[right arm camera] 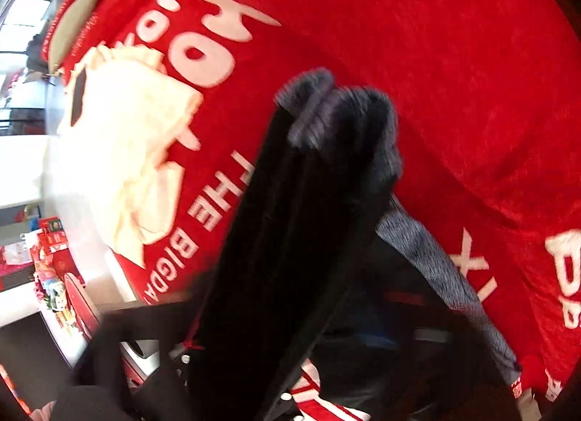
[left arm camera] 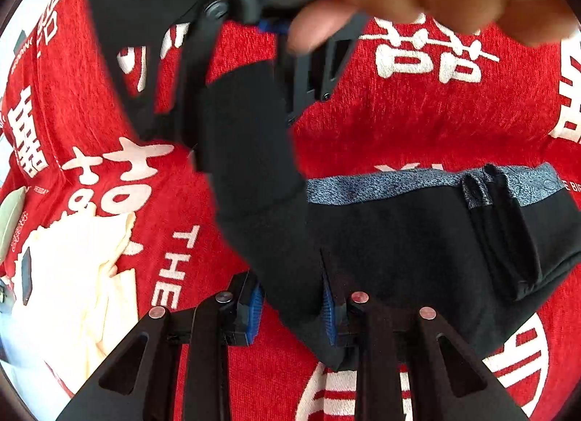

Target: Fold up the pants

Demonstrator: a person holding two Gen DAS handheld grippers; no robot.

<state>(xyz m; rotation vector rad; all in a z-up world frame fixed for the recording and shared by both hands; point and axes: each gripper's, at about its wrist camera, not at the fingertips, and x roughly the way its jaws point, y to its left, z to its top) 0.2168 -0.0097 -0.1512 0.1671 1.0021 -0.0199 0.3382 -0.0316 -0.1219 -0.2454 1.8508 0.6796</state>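
The black pants (left arm camera: pixel 399 239) with a grey waistband (left arm camera: pixel 417 185) lie partly folded on the red printed cloth (left arm camera: pixel 417 123). My left gripper (left arm camera: pixel 292 308) is shut on a lifted fold of the pants, blue pads pressing both sides. My right gripper (left arm camera: pixel 276 68) shows at the top of the left wrist view, held by a hand, shut on the other end of that raised fold. In the right wrist view the black pants (right arm camera: pixel 290 221) hang close in front of the lens and hide the right fingers; the grey waistband (right arm camera: pixel 428 257) lies below right.
A cream garment (left arm camera: pixel 83 275) lies folded on the red cloth at the left; it also shows in the right wrist view (right arm camera: pixel 123 152). A pale round dish (right arm camera: pixel 72 28) sits at the cloth's far left edge. Cluttered shelves (right arm camera: pixel 47 275) stand beyond the table edge.
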